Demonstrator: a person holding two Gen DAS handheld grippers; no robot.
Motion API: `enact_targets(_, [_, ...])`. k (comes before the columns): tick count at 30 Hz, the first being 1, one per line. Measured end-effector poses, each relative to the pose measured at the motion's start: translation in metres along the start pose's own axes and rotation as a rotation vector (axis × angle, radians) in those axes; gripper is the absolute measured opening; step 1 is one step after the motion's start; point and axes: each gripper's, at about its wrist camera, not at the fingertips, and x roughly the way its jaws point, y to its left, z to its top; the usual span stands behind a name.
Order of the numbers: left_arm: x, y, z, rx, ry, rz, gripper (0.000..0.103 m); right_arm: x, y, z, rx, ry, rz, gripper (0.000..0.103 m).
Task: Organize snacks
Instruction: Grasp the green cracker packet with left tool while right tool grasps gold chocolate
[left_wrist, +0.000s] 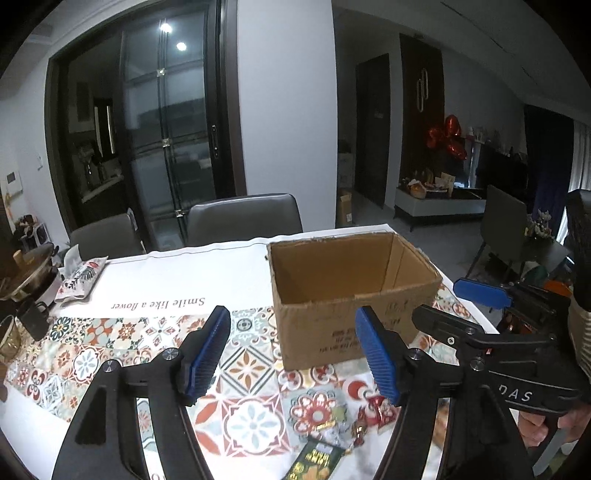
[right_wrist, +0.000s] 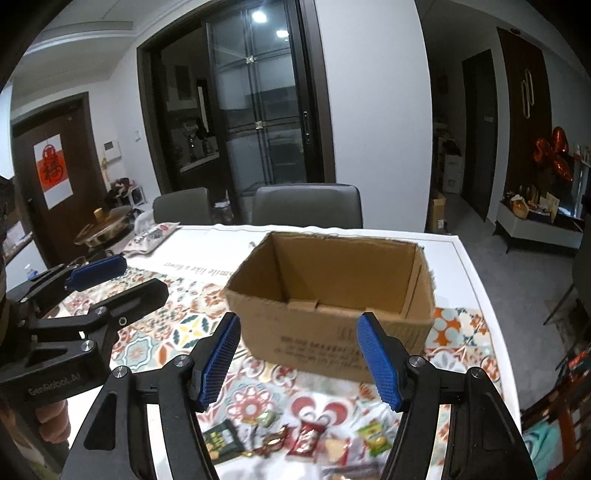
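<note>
An open, empty cardboard box (left_wrist: 317, 332) (right_wrist: 303, 339) stands on the patterned tablecloth, just beyond both grippers. Small snacks lie on the cloth in front of it: a dark green packet (right_wrist: 218, 441) (left_wrist: 314, 461), a red packet (right_wrist: 304, 439), a light green packet (right_wrist: 373, 437) and gold-wrapped candy (right_wrist: 273, 441). My left gripper (left_wrist: 292, 313) is open above the cloth with nothing between its blue pads. My right gripper (right_wrist: 299, 317) is likewise open and holds nothing, hovering over the snacks. Each gripper shows in the other's view: the right gripper (left_wrist: 458, 306) and the left gripper (right_wrist: 122, 284).
Two grey chairs (left_wrist: 243, 218) (left_wrist: 107, 236) stand behind the table. At the far left sit a metal pot (left_wrist: 33, 273), a black mug (left_wrist: 35, 317) and a printed pouch (left_wrist: 81, 280). The table's right edge (right_wrist: 491, 314) runs close beside the box.
</note>
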Motion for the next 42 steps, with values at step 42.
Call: enact_targets(42, [0.078,-0.004,-0.165,-0.033,0.381,-0.163,0.069,0.062,0.025,-0.143,0.004,0.289,0.057,0.056])
